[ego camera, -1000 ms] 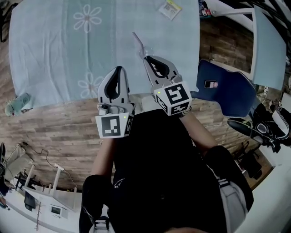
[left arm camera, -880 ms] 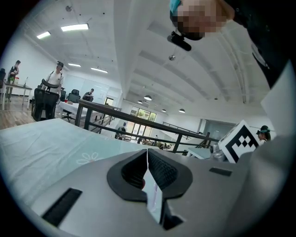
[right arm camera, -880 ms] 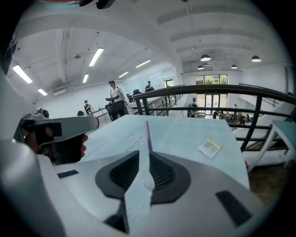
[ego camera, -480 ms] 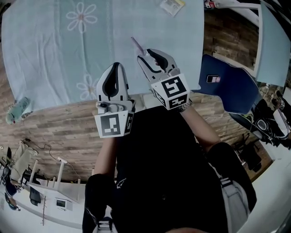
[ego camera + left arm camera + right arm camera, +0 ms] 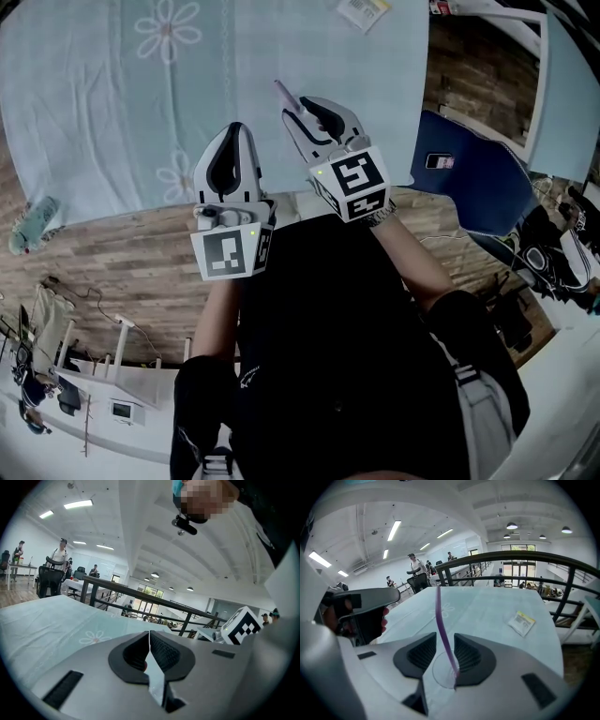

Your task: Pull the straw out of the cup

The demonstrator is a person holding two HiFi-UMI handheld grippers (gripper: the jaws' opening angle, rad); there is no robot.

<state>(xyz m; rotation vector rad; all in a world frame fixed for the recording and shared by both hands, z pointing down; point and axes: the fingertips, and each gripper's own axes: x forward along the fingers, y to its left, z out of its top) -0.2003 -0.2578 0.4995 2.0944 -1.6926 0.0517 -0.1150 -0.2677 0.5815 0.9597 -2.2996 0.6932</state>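
Observation:
A purple straw [image 5: 440, 620] stands in a clear cup [image 5: 440, 674] on the light-blue tablecloth [image 5: 112, 112]. The straw rises between the jaws of my right gripper [image 5: 445, 637], with a gap to each pad. Those jaws are closing. In the head view the straw [image 5: 284, 94] pokes out past the right gripper [image 5: 302, 108], and the cup is hidden under it. My left gripper [image 5: 232, 131] hovers just left of the right one near the table's front edge. In its own view the left gripper [image 5: 149, 633] is shut, tips meeting, with nothing seen held.
A small paper packet [image 5: 364, 11] lies at the table's far right. A dark blue chair [image 5: 469, 183] with a phone [image 5: 438, 161] on it stands right of the table. A teal cloth [image 5: 33, 225] lies on the wooden floor at left.
The right gripper's jaws, earlier closed on the straw, now stand apart around it. Both grippers have sunk a little toward the table.

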